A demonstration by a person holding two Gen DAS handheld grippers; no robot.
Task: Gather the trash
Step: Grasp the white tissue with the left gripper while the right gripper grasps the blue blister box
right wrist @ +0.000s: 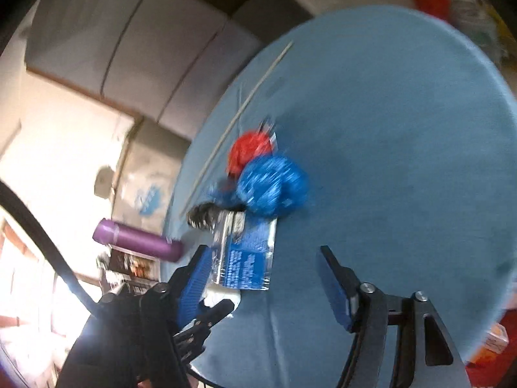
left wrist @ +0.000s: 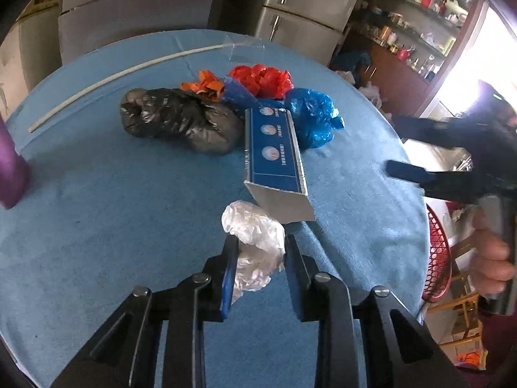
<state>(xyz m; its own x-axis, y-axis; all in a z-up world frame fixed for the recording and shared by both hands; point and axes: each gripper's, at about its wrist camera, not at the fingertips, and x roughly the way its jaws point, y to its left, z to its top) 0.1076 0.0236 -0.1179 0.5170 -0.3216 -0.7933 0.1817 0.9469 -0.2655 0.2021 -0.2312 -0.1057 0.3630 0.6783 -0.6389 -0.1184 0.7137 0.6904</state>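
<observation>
My left gripper (left wrist: pixel 258 245) is shut on a crumpled white plastic bag (left wrist: pixel 255 242) just above the blue table (left wrist: pixel 113 226). A blue and silver carton (left wrist: pixel 274 158) lies beyond it, against a black bag (left wrist: pixel 181 123), an orange wrapper (left wrist: pixel 203 85), a red bag (left wrist: pixel 261 79) and a blue bag (left wrist: pixel 313 116). My right gripper (left wrist: pixel 404 148) is open at the table's right side. In the blurred right wrist view it (right wrist: pixel 261 274) hovers open over the table, near the carton (right wrist: pixel 248 255), blue bag (right wrist: pixel 271 187) and red bag (right wrist: pixel 248 152).
A purple flask (left wrist: pixel 13 168) stands at the table's left edge, also in the right wrist view (right wrist: pixel 139 239). A white stick (left wrist: pixel 113 77) lies along the far side. A red basket (left wrist: pixel 439 255) sits below the table's right edge. Cabinets stand behind.
</observation>
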